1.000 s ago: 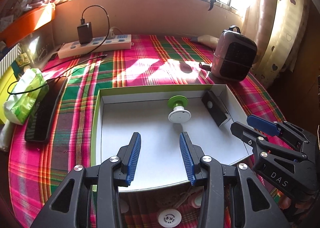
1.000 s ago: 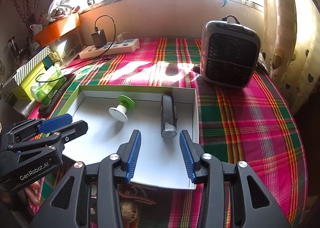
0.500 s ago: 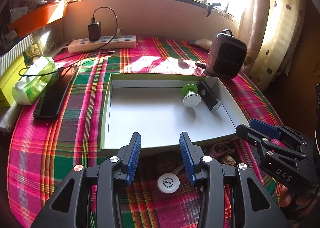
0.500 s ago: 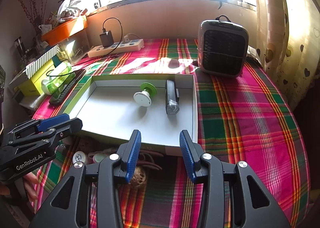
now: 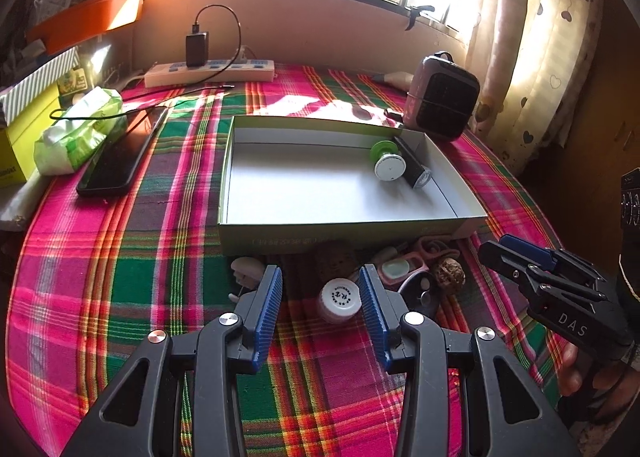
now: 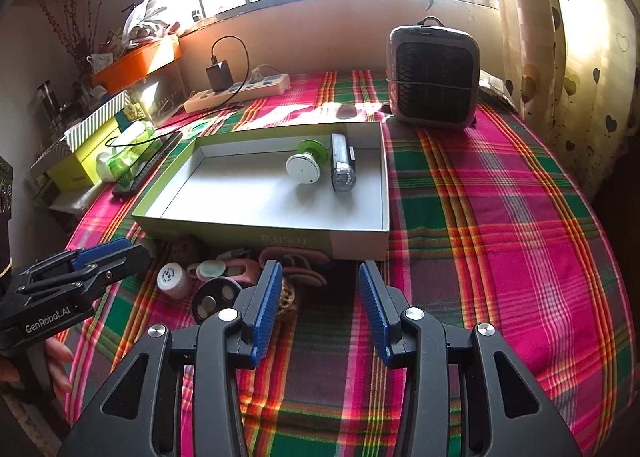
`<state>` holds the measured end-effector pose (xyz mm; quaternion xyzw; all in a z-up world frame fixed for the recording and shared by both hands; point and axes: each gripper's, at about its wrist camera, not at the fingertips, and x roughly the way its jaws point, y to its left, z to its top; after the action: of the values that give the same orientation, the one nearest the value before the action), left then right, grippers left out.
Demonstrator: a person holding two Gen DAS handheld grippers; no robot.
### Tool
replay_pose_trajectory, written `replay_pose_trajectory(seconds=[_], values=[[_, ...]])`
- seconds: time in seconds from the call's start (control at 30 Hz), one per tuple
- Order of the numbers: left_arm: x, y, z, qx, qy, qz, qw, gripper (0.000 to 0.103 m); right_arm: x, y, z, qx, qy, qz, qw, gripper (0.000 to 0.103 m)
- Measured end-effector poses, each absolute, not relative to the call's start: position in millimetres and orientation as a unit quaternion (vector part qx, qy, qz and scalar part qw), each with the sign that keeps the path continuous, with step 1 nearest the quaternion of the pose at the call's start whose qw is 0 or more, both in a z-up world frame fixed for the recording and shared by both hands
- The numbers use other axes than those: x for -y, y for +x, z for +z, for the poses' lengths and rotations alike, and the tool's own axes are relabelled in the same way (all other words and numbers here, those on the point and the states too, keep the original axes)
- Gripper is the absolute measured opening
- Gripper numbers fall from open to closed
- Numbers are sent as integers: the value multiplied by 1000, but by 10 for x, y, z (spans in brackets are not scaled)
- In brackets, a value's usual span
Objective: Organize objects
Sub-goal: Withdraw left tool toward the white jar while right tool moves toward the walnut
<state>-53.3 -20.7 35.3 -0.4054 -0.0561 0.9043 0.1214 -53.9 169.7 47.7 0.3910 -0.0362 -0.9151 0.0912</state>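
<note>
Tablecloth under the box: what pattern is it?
A pink, green and orange plaid tablecloth, clearest in the right wrist view.

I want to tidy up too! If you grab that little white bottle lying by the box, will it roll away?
The little bottle looks round and lies on its side, so a nudge would probably roll it. It seems small and plastic, likely light. The cloth under it may slow it.

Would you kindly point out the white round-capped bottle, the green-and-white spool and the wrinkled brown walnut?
white round-capped bottle (image 5: 341, 294): left wrist view, its printed cap top.
green-and-white spool (image 6: 303, 167): right wrist view, its white end disc.
wrinkled brown walnut (image 5: 449, 275): left wrist view, its shell's middle.
</note>
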Motion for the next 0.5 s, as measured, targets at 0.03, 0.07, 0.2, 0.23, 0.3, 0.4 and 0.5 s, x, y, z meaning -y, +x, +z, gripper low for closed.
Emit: replay_pose_trajectory(seconds=[0.03,0.07,0.2,0.23,0.3,0.4,0.5], values=[[202,-503,350,55,-404,904,125,38,-1701,-523,462,35,392,-915,90,45],[195,-482,339,53,-405,904,128,38,-1704,-513,450,35,393,-915,89,47],[179,-432,255,49,-415,899,135,38,-1715,-474,389,34,398,-912,91,48],[172,-433,231,49,-418,897,135,38,-1714,-468,368,33,401,-911,91,48],[158,-444,187,51,-424,894,137,38,-1710,-457,329,32,405,-909,90,48],[125,-467,145,53,-429,890,143,39,-1708,-447,292,31,410,-907,93,48],[87,-496,104,48,-435,887,145,39,-1716,-449,272,33,414,-905,94,48]])
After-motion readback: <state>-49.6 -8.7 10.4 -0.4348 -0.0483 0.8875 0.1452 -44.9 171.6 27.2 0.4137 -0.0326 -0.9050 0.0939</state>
